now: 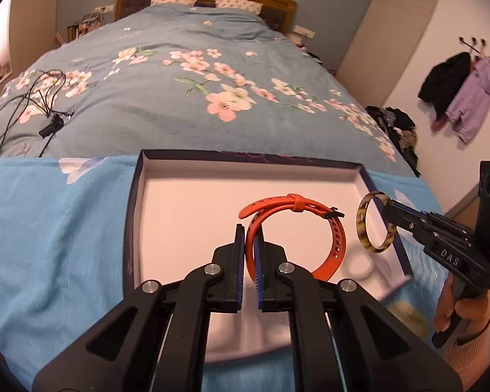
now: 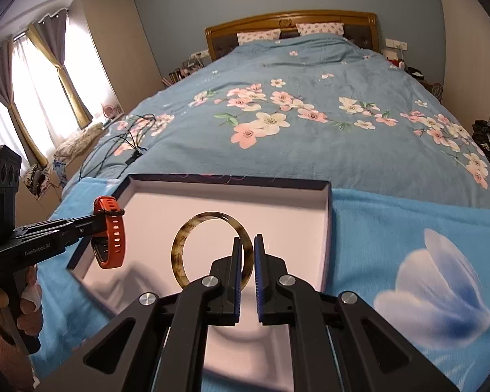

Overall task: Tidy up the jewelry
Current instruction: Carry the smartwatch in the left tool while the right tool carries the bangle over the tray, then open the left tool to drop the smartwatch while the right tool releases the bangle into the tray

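A shallow box with dark blue walls and a white floor lies on a light blue cloth at the foot of the bed; it also shows in the right wrist view. My left gripper is shut on an orange watch band and holds it above the box floor; the band also shows in the right wrist view. My right gripper is shut on a tortoiseshell bangle, held upright above the box. In the left wrist view the bangle hangs over the box's right wall.
The bed's floral blue quilt stretches behind the box. Black cables lie on the quilt at the left. The light blue cloth spreads on both sides of the box. Clothes hang on the right wall.
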Motion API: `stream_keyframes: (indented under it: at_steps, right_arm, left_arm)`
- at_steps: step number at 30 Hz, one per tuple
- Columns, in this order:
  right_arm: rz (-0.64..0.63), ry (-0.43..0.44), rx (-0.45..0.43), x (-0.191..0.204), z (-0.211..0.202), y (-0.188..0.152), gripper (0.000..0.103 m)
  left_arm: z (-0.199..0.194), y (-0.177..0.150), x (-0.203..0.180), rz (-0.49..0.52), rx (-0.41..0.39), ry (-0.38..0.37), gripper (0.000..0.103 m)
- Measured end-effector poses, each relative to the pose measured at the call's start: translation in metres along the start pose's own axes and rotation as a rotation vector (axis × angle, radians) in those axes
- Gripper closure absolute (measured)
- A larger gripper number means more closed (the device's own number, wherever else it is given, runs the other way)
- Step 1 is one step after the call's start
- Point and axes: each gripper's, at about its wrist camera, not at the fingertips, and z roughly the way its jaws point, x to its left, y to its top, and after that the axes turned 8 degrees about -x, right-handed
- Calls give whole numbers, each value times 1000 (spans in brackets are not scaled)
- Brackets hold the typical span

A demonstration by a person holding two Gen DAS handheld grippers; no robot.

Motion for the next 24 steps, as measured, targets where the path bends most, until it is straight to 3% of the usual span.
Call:
stream_keyframes:
  at_steps: [11, 24]
  right_arm:
    - [31, -35, 91, -7, 53, 15, 97]
    - [83, -72, 136, -12, 82, 26, 94]
  left_arm:
    - [73, 17, 17, -79, 78, 84, 96]
    - [100, 28, 21, -148, 112, 110, 89]
